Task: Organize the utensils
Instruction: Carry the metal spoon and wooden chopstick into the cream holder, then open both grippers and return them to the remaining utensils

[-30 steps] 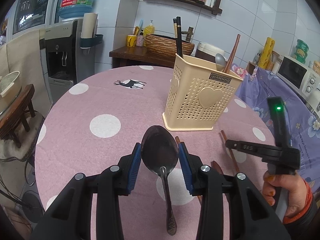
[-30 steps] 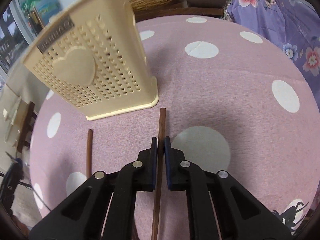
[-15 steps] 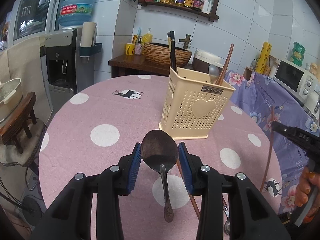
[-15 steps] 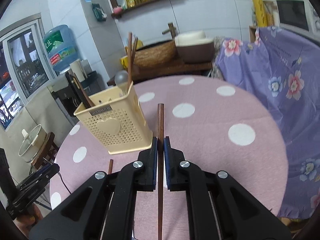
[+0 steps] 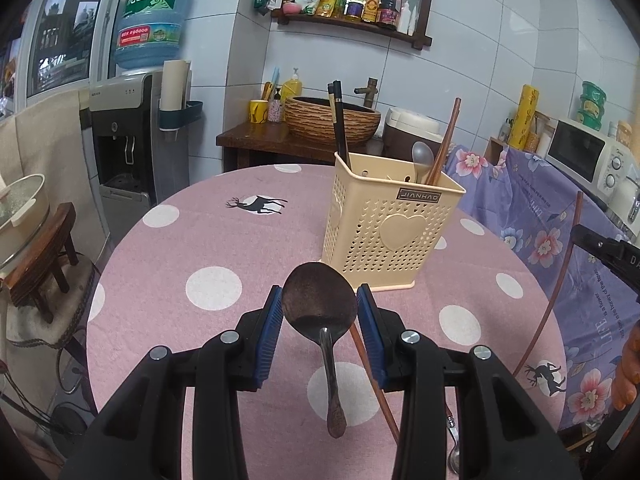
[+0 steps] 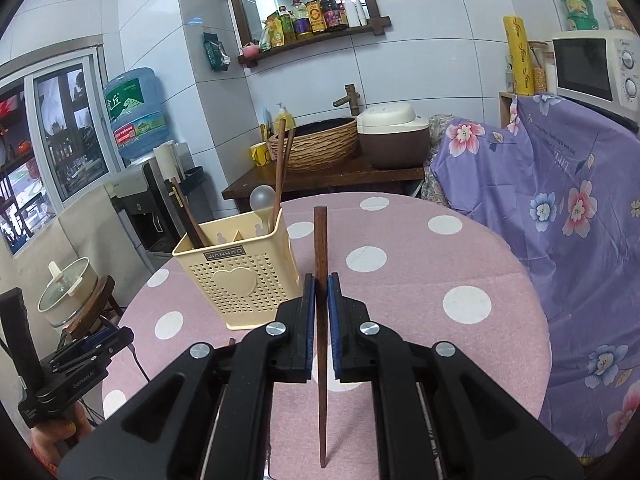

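The right gripper (image 6: pixel 319 316) clamps a chopstick (image 6: pixel 320 264), the left gripper (image 5: pixel 319 316) a spoon (image 5: pixel 319 306) (bowl-first); each should enter the caddy (image 6: pixel 244 276) steeply, probably separate compartments.

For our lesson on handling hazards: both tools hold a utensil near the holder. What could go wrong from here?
1. The left tool pinches only the dark spoon by its bowl edges; the hanging handle could swing it loose.
2. The right tool holds one brown chopstick upright; its tip might catch the holder rim and tip it.
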The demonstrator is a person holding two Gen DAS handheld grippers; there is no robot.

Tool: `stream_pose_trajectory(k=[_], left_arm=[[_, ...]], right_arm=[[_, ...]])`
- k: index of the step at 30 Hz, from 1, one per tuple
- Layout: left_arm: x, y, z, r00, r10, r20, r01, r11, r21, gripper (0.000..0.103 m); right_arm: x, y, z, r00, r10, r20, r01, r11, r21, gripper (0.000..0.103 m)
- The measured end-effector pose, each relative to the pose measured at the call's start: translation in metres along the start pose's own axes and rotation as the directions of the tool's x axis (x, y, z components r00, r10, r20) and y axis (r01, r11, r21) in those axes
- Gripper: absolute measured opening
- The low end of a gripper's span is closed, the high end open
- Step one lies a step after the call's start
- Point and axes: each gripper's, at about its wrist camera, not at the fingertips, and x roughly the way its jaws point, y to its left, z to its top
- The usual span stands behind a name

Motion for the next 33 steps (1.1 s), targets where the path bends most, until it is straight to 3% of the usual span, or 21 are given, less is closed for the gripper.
stream_pose_trajectory(k=[15,20,25,30,33], left_arm=[[-0.005,0.002,0.021,0.999,-0.04,0.016,0.04,0.999,0.019,0.038],[-0.023,-0.013,0.069,0.991,-0.083,0.104,0.076,0.995,0.07,0.038],[-0.041,-0.039,0.139,0.966,-0.102,0.239,0.076,0.99,0.117,0.038],[-0.013,-0.058,0.186,0.954,-0.071,0.291,0.043,0.994,0.099,0.038],[0.018,-0.062,0.186,0.958,-0.021,0.286,-0.003,0.996,0.086,0.038]], right_arm=[[-0.002,0.013,0.017,1.0,0.025,0.01,-0.025,0.999,-0.037,0.007],[-0.005,0.034,0.053,0.997,0.071,0.043,-0.068,0.995,-0.076,0.007],[-0.013,0.061,0.125,0.986,0.117,0.117,-0.105,0.989,-0.104,0.007],[-0.01,0.081,0.177,0.974,0.1,0.205,-0.081,0.992,-0.099,0.007],[0.005,0.085,0.182,0.974,0.084,0.211,-0.067,0.994,-0.088,0.007]])
